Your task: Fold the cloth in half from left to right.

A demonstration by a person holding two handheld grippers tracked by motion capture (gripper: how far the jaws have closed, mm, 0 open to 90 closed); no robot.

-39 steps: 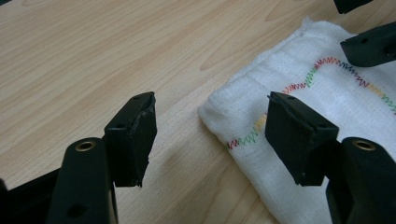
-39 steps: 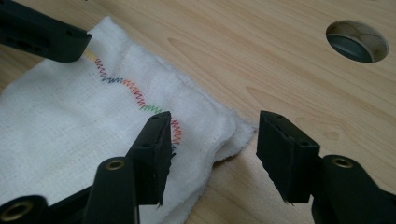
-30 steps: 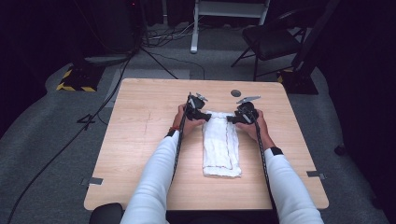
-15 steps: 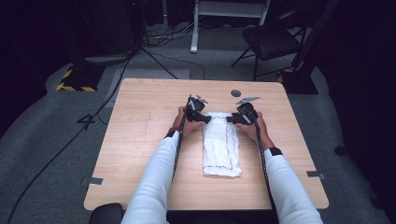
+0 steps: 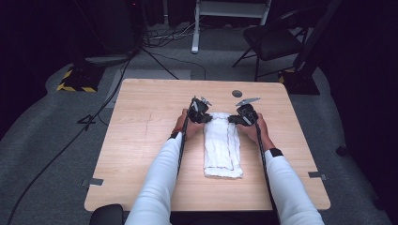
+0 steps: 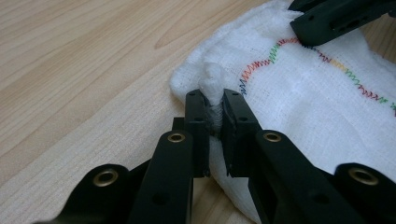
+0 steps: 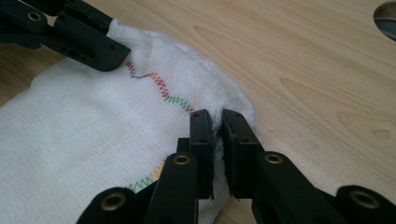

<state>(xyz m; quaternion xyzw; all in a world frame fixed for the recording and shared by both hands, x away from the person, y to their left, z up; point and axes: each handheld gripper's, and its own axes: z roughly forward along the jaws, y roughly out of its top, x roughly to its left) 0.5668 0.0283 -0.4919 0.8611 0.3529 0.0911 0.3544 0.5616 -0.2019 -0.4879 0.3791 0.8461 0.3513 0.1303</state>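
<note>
- The white cloth (image 5: 222, 145), folded into a long strip, lies on the table (image 5: 141, 140) between the two forearms, its far end just nearer than the small dark disc (image 5: 237, 93).
- The left gripper (image 6: 214, 109) has just been closing its jaws, and they now pinch a bunched tuft at the cloth's far left corner; the fabric pokes up between the pads.
- The right gripper (image 7: 215, 128) has likewise just been closing, and its jaws now nip the cloth's far right edge, beside the coloured zigzag stitching (image 7: 161, 86).
- Judged from this, the step in hand is to lift the far end and fold it back toward the near end.
- To do it well, both corners should rise together and level, so the strip does not twist.
- The bites look shallow, so a slow lift would help keep the layers from slipping out.
- Both hands rest low at the cloth's far end, one on each side, grippers angled inward toward each other, forearms (image 5: 159, 183) stretched straight out from the near table edge.
</note>
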